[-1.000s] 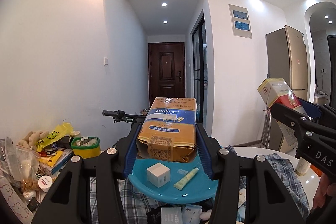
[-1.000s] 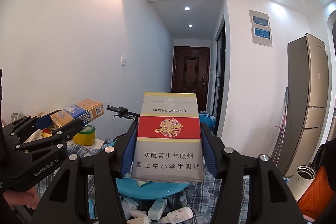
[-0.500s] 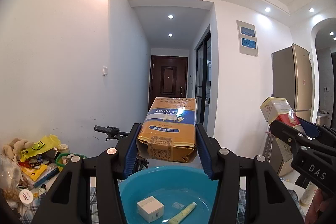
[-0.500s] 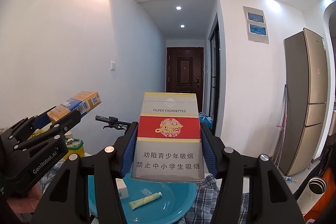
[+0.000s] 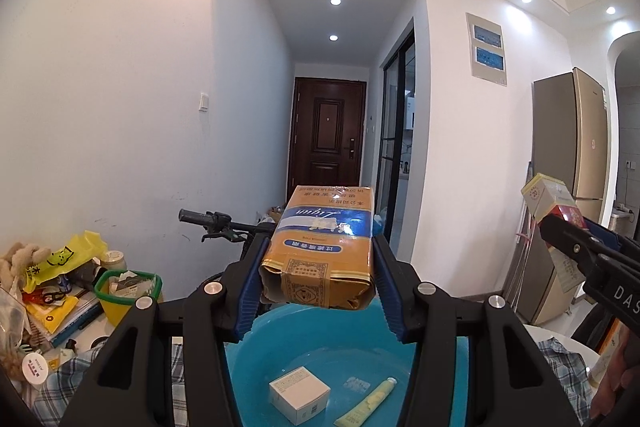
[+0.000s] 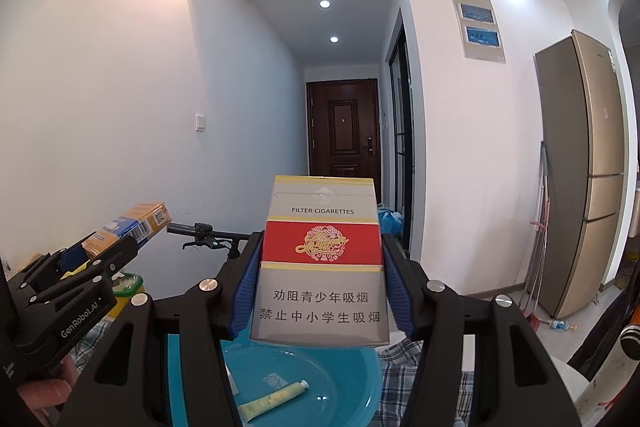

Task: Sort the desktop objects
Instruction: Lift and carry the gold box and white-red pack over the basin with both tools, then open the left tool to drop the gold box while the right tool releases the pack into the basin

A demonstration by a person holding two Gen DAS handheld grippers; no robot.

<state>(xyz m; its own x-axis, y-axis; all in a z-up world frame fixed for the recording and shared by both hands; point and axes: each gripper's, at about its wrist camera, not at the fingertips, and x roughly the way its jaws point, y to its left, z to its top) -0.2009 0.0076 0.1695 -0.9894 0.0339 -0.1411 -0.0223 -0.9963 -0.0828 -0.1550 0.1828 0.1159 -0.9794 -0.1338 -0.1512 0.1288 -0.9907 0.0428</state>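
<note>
Our left gripper [image 5: 318, 279] has its blue fingers [image 5: 250, 291] clenched on the sides of an orange-and-blue cigarette pack [image 5: 322, 243], which is carried in the air with its crumpled end toward the camera. Our right gripper [image 6: 320, 281] likewise has its fingers [image 6: 394, 291] clamped on a grey-and-red cigarette pack [image 6: 322, 267] printed "FILTER CIGARETTES", held upright and square between the pads.

Below both packs we see a blue basin [image 5: 432, 351] on the tabletop. In it lie a small white box [image 5: 300, 394], a yellow tube [image 5: 368, 403] beside the box but apart from it, and a small clear wrapper [image 5: 357, 383] between them.

A checked cloth [image 6: 400, 383] spreads under the basin. To the left, in the left wrist view, stands a yellow tub with a green rim [image 5: 128, 293] among piled clutter with a yellow bag [image 5: 64, 261]. Behind are a handlebar [image 5: 216, 223], the dark door [image 5: 326, 137] at the corridor's end, and a gold fridge [image 6: 588, 171] on the right.
</note>
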